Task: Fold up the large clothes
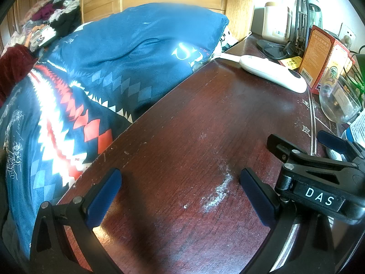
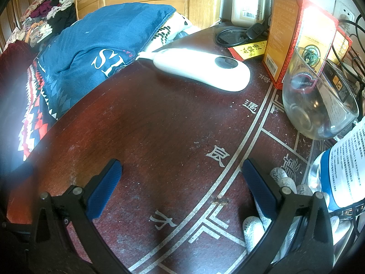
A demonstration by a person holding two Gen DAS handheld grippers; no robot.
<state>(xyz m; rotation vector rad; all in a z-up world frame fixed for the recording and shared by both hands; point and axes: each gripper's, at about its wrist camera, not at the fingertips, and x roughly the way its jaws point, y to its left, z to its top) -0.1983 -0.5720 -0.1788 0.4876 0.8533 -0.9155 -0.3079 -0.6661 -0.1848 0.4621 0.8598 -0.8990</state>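
One dark red wooden table (image 2: pixel 159 118) carries one white handheld device (image 2: pixel 200 68), one clear glass (image 2: pixel 317 100), one orange carton (image 2: pixel 294 34), one pale canister (image 2: pixel 248 0) and one labelled bottle (image 2: pixel 342 166) (only partly visible), beside one blue patterned quilt (image 1: pixel 109 68) and two grippers, left (image 1: pixel 180 196) and right (image 2: pixel 180 189).

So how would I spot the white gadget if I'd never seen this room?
Start at the dark red wooden table beside the bed. Toward its far side, before the tall orange cardboard box, lies a long, smooth white plastic handheld device with a dark round patch near its wide end. It is the only white thing lying flat there; the clear round glass beside it is see-through.
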